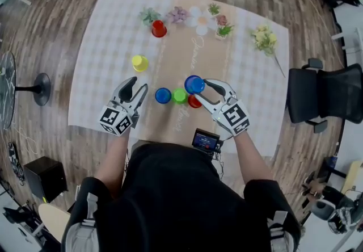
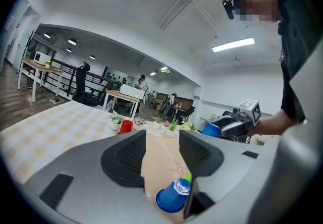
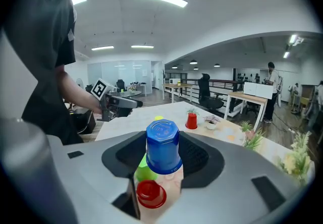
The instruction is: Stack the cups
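My right gripper [image 1: 200, 89] is shut on an upside-down blue cup [image 1: 194, 84], held above the table; in the right gripper view this held blue cup [image 3: 163, 147] sits between the pads. Below it stand a green cup [image 1: 180, 96] and a red cup [image 1: 194, 101], with a second blue cup [image 1: 163, 95] to their left on the beige runner [image 1: 187, 55]. My left gripper [image 1: 139, 86] hovers open and empty just left of that second blue cup [image 2: 173, 198]. A yellow cup [image 1: 139, 63] and another red cup [image 1: 159, 29] stand farther back.
Small potted plants and white discs [image 1: 201, 18] line the table's far edge, with a flower bunch [image 1: 264, 38] at the far right. The checked cloth [image 1: 108, 35] covers the table. A black office chair [image 1: 323, 95] stands to the right, a round-based stand [image 1: 39, 87] to the left.
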The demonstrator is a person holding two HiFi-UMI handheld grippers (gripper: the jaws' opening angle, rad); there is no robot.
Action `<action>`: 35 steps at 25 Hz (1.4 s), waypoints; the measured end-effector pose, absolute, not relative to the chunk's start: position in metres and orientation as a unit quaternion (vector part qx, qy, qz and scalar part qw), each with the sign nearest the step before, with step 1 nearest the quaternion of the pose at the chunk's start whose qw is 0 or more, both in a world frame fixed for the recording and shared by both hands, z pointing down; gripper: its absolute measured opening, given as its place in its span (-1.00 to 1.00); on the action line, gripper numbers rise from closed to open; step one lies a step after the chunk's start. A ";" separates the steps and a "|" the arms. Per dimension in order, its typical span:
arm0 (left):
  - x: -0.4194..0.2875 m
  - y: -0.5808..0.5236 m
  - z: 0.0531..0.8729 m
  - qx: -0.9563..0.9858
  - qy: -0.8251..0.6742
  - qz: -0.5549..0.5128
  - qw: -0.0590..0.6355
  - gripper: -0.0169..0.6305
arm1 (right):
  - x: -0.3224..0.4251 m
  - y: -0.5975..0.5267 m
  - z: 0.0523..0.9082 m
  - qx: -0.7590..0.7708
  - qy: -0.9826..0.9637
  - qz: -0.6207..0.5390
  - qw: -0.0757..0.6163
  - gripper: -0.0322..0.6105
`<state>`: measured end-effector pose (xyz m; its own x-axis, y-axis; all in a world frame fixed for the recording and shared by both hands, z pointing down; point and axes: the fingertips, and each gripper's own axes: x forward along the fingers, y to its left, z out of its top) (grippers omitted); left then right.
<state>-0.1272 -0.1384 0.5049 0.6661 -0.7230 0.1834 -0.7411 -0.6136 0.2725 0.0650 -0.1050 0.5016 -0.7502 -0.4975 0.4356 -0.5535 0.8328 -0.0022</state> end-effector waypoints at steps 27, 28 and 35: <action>-0.139 -0.130 0.520 0.889 -0.422 0.031 0.176 -0.35 | 0.053 -0.066 0.552 0.259 -0.931 0.099 0.235 -0.09; -0.139 -0.130 0.521 0.888 -0.423 0.032 0.176 -0.35 | 0.056 -0.068 0.547 0.262 -0.934 0.101 0.223 -0.05; -0.147 -0.132 0.520 0.883 -0.434 0.036 0.172 -0.35 | 0.096 -0.104 0.492 0.324 -0.931 0.143 0.083 -0.03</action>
